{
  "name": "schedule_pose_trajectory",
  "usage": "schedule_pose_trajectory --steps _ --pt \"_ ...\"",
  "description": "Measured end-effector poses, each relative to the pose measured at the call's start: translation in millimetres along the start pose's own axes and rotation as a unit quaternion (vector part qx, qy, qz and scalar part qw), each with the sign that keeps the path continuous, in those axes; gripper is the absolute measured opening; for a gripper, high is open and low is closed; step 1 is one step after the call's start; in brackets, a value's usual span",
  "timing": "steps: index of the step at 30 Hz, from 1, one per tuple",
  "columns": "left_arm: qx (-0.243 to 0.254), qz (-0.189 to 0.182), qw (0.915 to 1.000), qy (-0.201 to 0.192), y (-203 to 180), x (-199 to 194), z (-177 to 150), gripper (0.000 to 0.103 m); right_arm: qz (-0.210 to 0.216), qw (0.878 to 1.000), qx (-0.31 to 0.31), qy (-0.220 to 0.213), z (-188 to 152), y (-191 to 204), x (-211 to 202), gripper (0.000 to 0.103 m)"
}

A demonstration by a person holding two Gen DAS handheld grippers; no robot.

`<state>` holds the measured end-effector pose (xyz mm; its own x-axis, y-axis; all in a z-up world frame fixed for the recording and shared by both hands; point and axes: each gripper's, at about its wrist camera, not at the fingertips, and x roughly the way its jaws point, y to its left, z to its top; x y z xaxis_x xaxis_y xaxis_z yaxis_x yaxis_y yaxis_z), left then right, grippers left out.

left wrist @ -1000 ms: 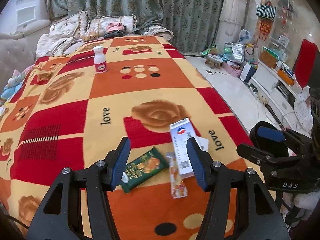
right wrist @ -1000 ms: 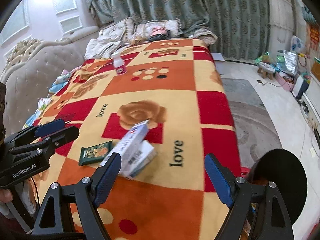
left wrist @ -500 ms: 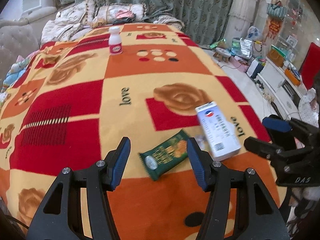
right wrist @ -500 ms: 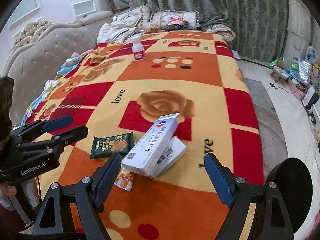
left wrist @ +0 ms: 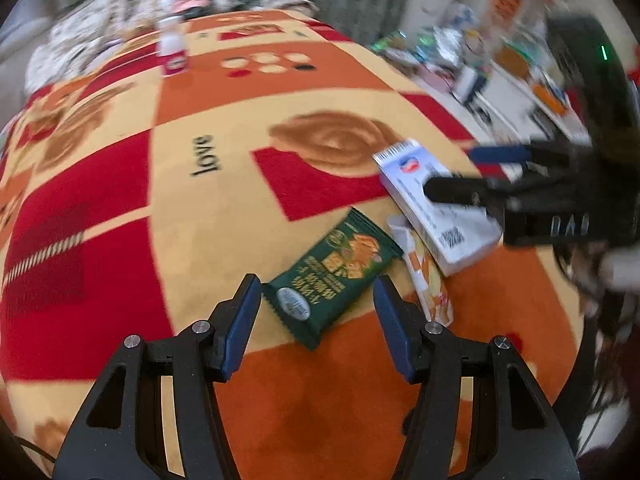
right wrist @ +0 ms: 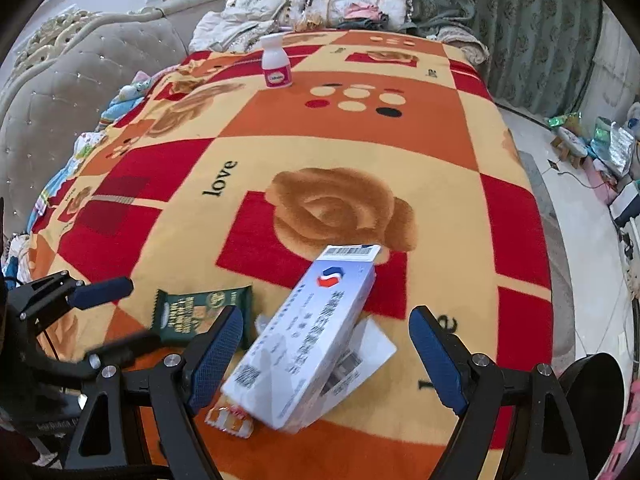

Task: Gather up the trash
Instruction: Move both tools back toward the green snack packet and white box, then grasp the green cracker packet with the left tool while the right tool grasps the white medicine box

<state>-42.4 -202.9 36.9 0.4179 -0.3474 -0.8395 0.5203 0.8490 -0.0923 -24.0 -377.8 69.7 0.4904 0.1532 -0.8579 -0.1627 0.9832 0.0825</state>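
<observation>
A green snack wrapper (left wrist: 334, 276) lies on the patterned blanket, between the open fingers of my left gripper (left wrist: 316, 320); it also shows in the right wrist view (right wrist: 200, 312). A white medicine box (right wrist: 308, 340) lies tilted over a flat white packet (right wrist: 360, 356), between the open fingers of my right gripper (right wrist: 328, 354). The box (left wrist: 432, 204) shows in the left wrist view with the right gripper (left wrist: 460, 176) over it. A small orange wrapper (left wrist: 430, 284) lies beside the box. A white bottle with a pink label (right wrist: 276, 62) stands far back.
The blanket (right wrist: 348, 128) covers a bed with pillows and clothes (right wrist: 320, 8) at the far end. A tufted headboard (right wrist: 52, 92) is at the left. A dark round bin (right wrist: 592, 384) sits at the right by the bed's edge. The floor at the right holds clutter (right wrist: 600, 140).
Both grippers have moved forward and down toward the trash. The green wrapper now lies between my left fingers, and the white box between my right fingers.
</observation>
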Motion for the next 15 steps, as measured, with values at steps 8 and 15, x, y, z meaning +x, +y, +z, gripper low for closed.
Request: schedule_pose_trajectory --steps 8,15 --pt "0.038 0.011 0.9990 0.020 -6 34 20 0.060 -0.003 1.000 0.017 0.010 4 -16 4 0.083" --pt "0.010 -0.023 0.9989 0.040 3 32 19 0.059 0.000 1.000 0.007 0.017 12 -10 10 0.083"
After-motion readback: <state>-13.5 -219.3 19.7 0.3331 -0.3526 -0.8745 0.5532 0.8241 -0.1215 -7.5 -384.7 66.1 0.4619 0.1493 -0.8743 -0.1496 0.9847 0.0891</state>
